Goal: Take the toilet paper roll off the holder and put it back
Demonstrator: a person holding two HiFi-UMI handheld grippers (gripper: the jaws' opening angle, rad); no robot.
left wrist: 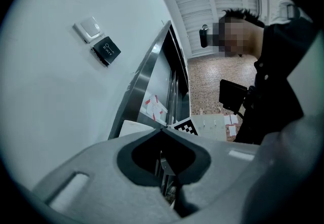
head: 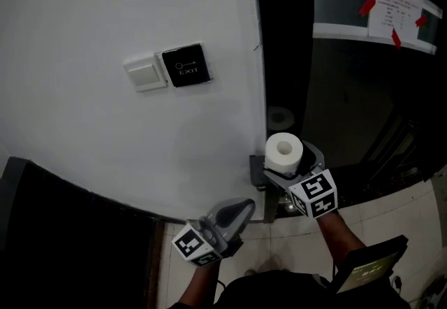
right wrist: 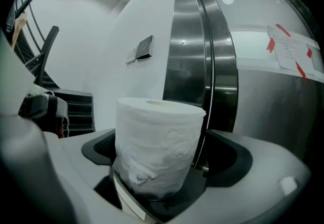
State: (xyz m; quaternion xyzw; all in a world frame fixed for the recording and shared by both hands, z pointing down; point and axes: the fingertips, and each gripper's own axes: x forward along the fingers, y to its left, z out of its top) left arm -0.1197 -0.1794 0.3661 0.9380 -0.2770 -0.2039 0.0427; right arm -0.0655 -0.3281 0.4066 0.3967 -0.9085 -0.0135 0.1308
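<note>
A white toilet paper roll [head: 283,152] stands upright between the jaws of my right gripper [head: 292,169], which is shut on it. In the right gripper view the roll [right wrist: 157,142] fills the space between the grey jaws of the right gripper [right wrist: 167,159], core opening on top. A small dark metal bracket [head: 256,170], apparently the holder, sits on the wall edge just left of the roll. My left gripper [head: 244,205] hangs lower left of it, jaws pressed together on nothing. In the left gripper view the tips of the left gripper [left wrist: 163,127] meet.
The curved white wall carries a light switch [head: 145,74] and a black EXIT button [head: 186,66]. A steel door frame [right wrist: 190,50] stands behind the roll. A notice taped in red [head: 394,12] hangs at upper right. A dark tablet [head: 369,270] is near my right arm.
</note>
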